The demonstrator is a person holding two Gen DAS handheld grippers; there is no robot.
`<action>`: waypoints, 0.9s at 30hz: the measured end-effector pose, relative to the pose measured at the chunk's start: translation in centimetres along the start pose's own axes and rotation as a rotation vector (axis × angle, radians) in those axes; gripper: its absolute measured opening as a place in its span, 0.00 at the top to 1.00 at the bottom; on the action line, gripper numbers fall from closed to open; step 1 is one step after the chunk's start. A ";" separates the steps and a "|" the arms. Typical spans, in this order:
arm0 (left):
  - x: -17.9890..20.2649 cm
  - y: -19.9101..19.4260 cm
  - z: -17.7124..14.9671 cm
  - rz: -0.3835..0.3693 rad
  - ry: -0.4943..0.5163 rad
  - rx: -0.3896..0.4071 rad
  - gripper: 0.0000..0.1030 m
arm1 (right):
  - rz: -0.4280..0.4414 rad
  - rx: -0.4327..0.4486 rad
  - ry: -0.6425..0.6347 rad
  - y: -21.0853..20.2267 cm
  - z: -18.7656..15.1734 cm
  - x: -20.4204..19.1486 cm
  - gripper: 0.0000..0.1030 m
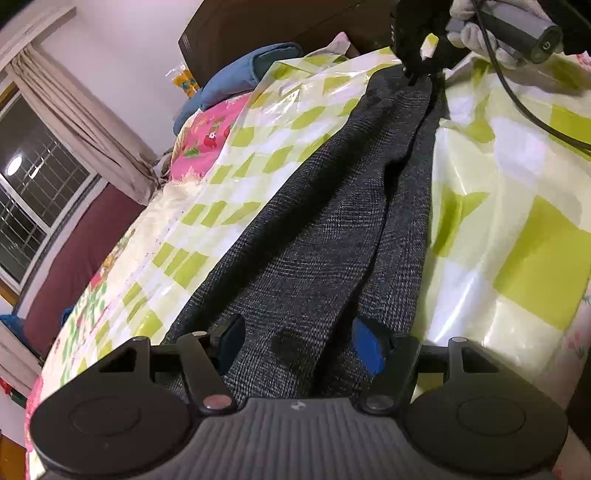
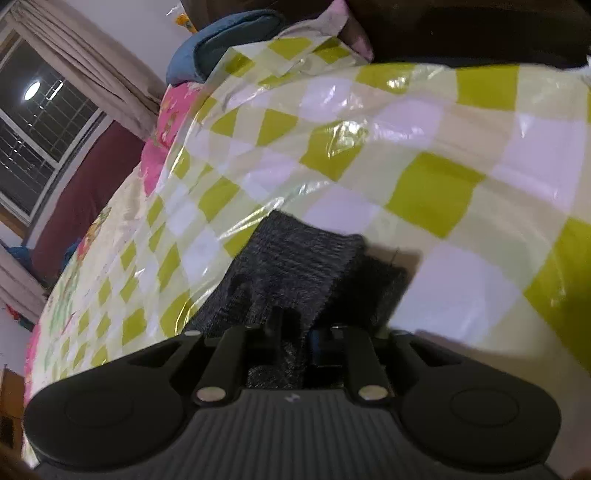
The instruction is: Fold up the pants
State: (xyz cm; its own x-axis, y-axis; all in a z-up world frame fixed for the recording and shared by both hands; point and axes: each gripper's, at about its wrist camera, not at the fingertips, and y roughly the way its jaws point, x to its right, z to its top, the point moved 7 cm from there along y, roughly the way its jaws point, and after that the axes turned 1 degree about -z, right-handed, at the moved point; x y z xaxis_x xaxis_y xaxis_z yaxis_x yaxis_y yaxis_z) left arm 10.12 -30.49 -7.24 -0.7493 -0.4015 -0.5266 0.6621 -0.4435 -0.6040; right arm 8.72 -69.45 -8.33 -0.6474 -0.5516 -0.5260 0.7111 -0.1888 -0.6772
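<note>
Here, dark grey woven pants [image 1: 332, 221] lie long across a glossy green-checked plastic sheet [image 1: 517, 258]. The left gripper [image 1: 299, 347] straddles the near end, half open; the right gripper [image 2: 295, 332] pinches the far end.

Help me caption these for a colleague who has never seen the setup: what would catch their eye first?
The dark grey pants run in a long strip down a glossy green-and-white checked sheet covering the bed. The right gripper is shut on the pants' far end, held by a white-gloved hand, while the left gripper straddles the near end with jaws apart. A dark window with a beige curtain sits at far left.
</note>
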 end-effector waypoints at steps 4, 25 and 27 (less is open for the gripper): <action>-1.3 -0.6 0.5 0.016 -0.023 0.017 0.24 | 0.156 0.028 0.002 -1.9 2.3 -4.8 0.96; 0.1 -2.9 -1.1 0.022 0.096 0.031 0.23 | 0.004 -0.029 0.220 0.8 0.2 3.5 0.96; 0.1 -2.7 -1.1 0.033 0.099 0.020 0.23 | -0.007 -0.016 0.186 0.8 0.6 2.7 0.96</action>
State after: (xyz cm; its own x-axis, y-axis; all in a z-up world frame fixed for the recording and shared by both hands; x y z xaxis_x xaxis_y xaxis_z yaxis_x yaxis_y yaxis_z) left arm 8.30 -28.47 -6.31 -0.7240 -0.3349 -0.6031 0.6854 -0.4476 -0.5743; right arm 7.70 -71.55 -10.01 -0.6928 -0.3903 -0.6064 0.7029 -0.1779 -0.6887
